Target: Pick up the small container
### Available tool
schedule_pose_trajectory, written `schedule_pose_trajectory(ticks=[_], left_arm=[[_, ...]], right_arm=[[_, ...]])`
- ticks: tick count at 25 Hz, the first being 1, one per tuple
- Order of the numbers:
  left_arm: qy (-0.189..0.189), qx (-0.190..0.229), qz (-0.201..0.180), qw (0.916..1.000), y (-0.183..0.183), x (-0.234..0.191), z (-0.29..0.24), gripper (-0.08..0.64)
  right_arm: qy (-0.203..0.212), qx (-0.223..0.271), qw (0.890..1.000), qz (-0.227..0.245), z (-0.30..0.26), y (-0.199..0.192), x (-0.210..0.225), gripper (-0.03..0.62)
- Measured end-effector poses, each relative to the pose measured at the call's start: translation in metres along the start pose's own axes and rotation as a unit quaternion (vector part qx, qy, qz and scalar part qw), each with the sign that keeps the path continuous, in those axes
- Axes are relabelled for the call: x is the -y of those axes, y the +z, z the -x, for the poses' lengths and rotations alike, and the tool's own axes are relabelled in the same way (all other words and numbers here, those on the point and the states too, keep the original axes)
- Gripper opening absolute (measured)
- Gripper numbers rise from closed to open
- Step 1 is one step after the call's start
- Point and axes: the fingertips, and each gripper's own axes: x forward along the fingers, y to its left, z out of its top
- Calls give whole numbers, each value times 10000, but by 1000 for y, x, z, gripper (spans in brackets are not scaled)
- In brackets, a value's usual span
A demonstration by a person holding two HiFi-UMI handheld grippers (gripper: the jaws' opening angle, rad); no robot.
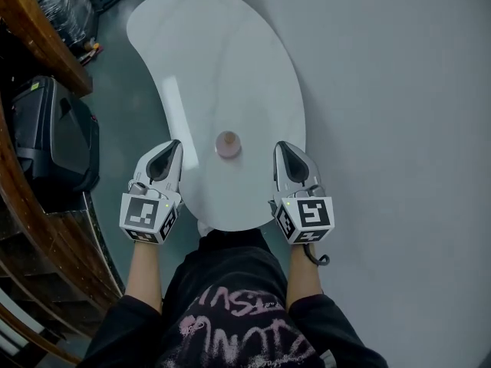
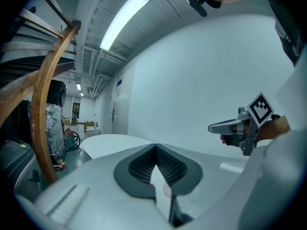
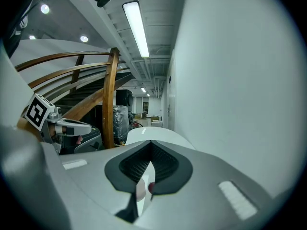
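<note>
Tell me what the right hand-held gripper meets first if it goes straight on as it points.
Way looks free: the right hand-held gripper points along the white table, passing right of the small container. Its height over the table is unclear.

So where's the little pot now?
In the head view, the small pink container sits on the white table, midway between the left hand-held gripper and the right hand-held gripper.
</note>
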Motion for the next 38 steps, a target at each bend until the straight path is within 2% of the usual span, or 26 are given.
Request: schedule_pose_trajectory(ticks=[7, 19, 23, 29, 38], left_arm=[[-121, 21, 158, 9998, -1, 1, -1, 6], [-323, 71, 8, 9995, 5, 17, -12, 5], [-211, 40, -53, 9998, 8, 18, -17, 5], [70, 49, 108, 9999, 12, 14, -17, 5], [253, 69, -20, 9997, 15, 27, -25, 5]], right_arm=[[-58, -86, 9999, 2, 4, -1, -2, 23], [-72, -56, 9999, -78, 5, -3, 7, 23], [-32, -13, 9999, -114, 2, 0, 12, 23], [91, 21, 9998, -160, 3, 1, 18, 23], [238, 109, 9992, -290, 0, -3, 36, 23]])
